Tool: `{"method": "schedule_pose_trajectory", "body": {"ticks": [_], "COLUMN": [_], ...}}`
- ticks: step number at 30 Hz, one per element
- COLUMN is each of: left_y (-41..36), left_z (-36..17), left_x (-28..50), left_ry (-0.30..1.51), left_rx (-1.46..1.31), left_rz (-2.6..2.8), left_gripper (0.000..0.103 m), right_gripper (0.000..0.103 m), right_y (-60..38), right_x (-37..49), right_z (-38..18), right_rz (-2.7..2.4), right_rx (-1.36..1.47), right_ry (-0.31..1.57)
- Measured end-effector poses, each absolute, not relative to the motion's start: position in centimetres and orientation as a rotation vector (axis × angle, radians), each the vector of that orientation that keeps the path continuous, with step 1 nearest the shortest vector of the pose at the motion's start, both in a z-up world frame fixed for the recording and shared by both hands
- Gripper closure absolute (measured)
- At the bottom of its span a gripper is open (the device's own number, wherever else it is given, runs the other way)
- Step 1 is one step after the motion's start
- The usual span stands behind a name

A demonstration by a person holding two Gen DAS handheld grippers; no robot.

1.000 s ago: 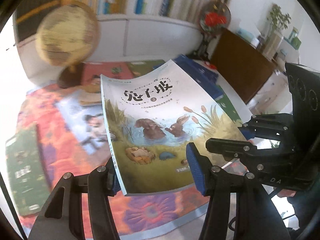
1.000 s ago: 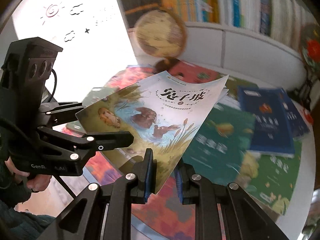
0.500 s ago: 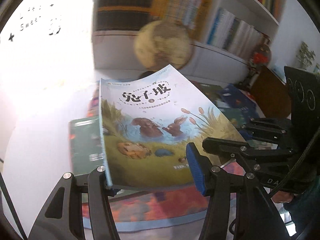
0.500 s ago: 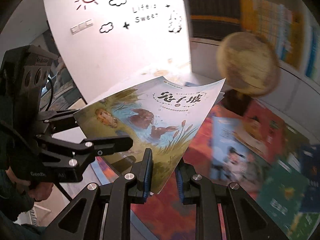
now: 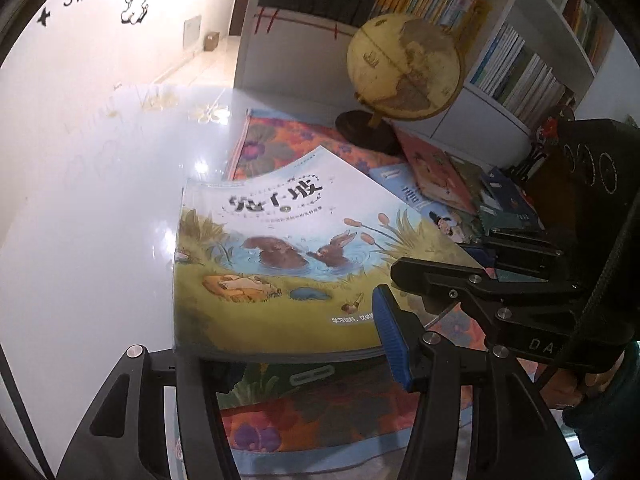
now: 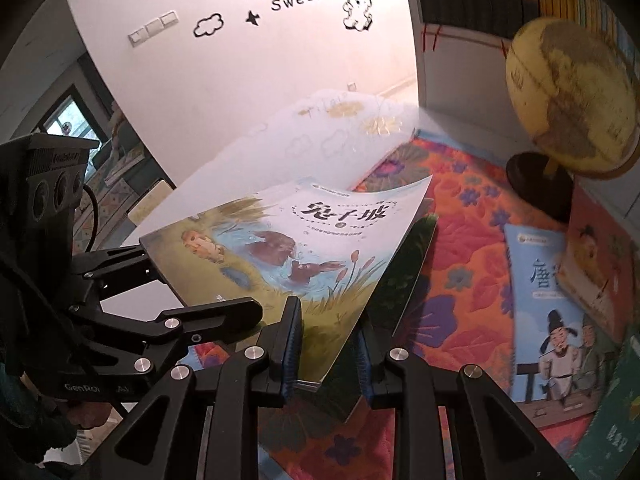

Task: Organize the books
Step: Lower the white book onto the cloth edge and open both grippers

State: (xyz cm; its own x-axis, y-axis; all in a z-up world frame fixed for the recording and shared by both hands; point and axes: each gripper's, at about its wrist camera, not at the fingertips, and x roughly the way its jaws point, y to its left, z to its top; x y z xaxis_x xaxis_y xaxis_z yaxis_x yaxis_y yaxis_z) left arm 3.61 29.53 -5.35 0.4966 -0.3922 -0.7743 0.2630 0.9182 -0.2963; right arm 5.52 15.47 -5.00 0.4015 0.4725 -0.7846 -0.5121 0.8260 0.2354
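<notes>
Left wrist view: the rabbit picture book (image 5: 288, 264) hangs above the white table (image 5: 88, 240), in front of the globe (image 5: 404, 64) and over the near edge of the floral mat (image 5: 304, 140). The left gripper (image 5: 288, 344) has it by the lower spine corner; the blue right-hand pad stands on the cover, while the other finger is hidden beneath the book, so a full clamp cannot be confirmed, though it appears to be gripping. The right gripper (image 5: 492, 268) reaches in at the book's opposite lower edge.

Right wrist view: the right gripper (image 6: 328, 344) straddles the lower edge of the book (image 6: 288, 248), its jaws opening with the pages between them and a gap showing on the right-hand side. The left gripper (image 6: 152, 264) holds the spine side. Down from the globe (image 6: 572, 96), other books (image 6: 552, 312) lie scattered on the mat.

The book's long axis points away from both grippers towards the bare table left of the globe. The set-down seems likely to fall to the left hand, which is nearer that spot.
</notes>
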Motion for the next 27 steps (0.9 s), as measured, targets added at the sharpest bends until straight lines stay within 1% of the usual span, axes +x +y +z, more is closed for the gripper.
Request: {"method": "schedule_pose_trajectory", "body": {"ticks": [4,7,16,23,27], "left_y": [30.0,30.4,32.7,32.9,33.5], "left_z": [-6.7,-7.9,-11.9,-11.5,-11.4], "left_x": [3.5,3.5,3.4,2.4,1.8], "left_ry": [1.002,1.036,1.158,1.15,1.156], "left_rx": [-0.157,-0.165,-0.227,-0.199,-0.178], "left_rz": [-0.413,-0.398,-0.36,-0.312,-0.264], "left_gripper": [0.051,0.048,0.049,0.048,0.048], "right_gripper": [0.079,0.079,0.079,0.079,0.076], "right_y": [15.3,15.1,15.2,15.0,14.6], "right_x": [5.7,5.7,5.7,5.3,5.0], "right_z": [-6.2,-7.4,-11.3,-12.6,-12.6], "right_rz": [0.611,0.603,0.573,0.565,0.557], "right_rx": [0.0,0.022,0.035,0.054,0.065], "right_ry": [1.005,1.032,1.12,1.162,1.177]}}
